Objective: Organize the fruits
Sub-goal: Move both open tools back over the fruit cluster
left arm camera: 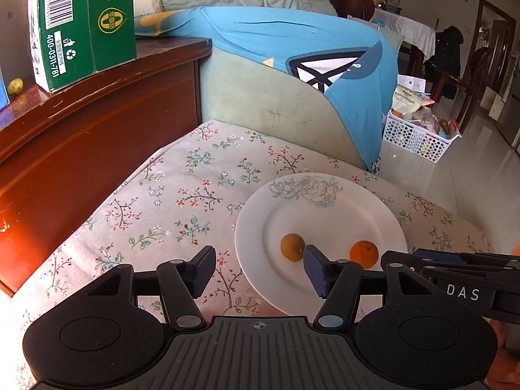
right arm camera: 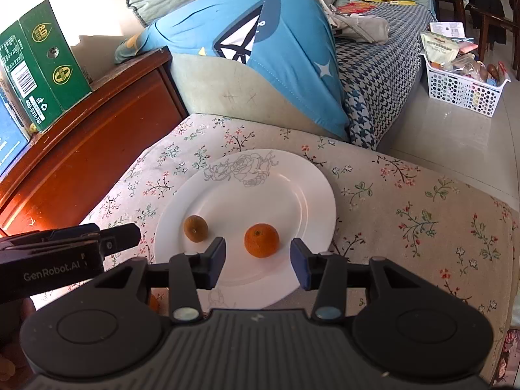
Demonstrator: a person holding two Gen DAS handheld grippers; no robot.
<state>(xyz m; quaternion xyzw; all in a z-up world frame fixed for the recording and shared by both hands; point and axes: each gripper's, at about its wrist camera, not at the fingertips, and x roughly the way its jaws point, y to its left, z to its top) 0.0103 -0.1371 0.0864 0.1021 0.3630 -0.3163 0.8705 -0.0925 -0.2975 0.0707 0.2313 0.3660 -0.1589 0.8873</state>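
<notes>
A white plate (left arm camera: 341,201) (right arm camera: 227,191) with a grey rose print lies on the floral cloth. Two small fruits rest on it: a brownish-yellow one (left arm camera: 292,247) (right arm camera: 195,228) on the left and a bright orange one (left arm camera: 364,253) (right arm camera: 261,240) on the right. My left gripper (left arm camera: 258,268) stands open over the plate's near-left rim, the brownish fruit just beyond its right finger, nothing between the pads. My right gripper (right arm camera: 256,263) is open too, hovering just short of the orange fruit, which sits free on the plate. Each gripper's side shows in the other's view.
A red-brown wooden cabinet (left arm camera: 97,123) stands at the left, bearing a green carton (left arm camera: 81,22) and a small yellow-green fruit (left arm camera: 15,86). A sofa with a blue cloth (left arm camera: 292,48) rises behind the table. A white basket of goods (right arm camera: 461,81) sits on the tiled floor at right.
</notes>
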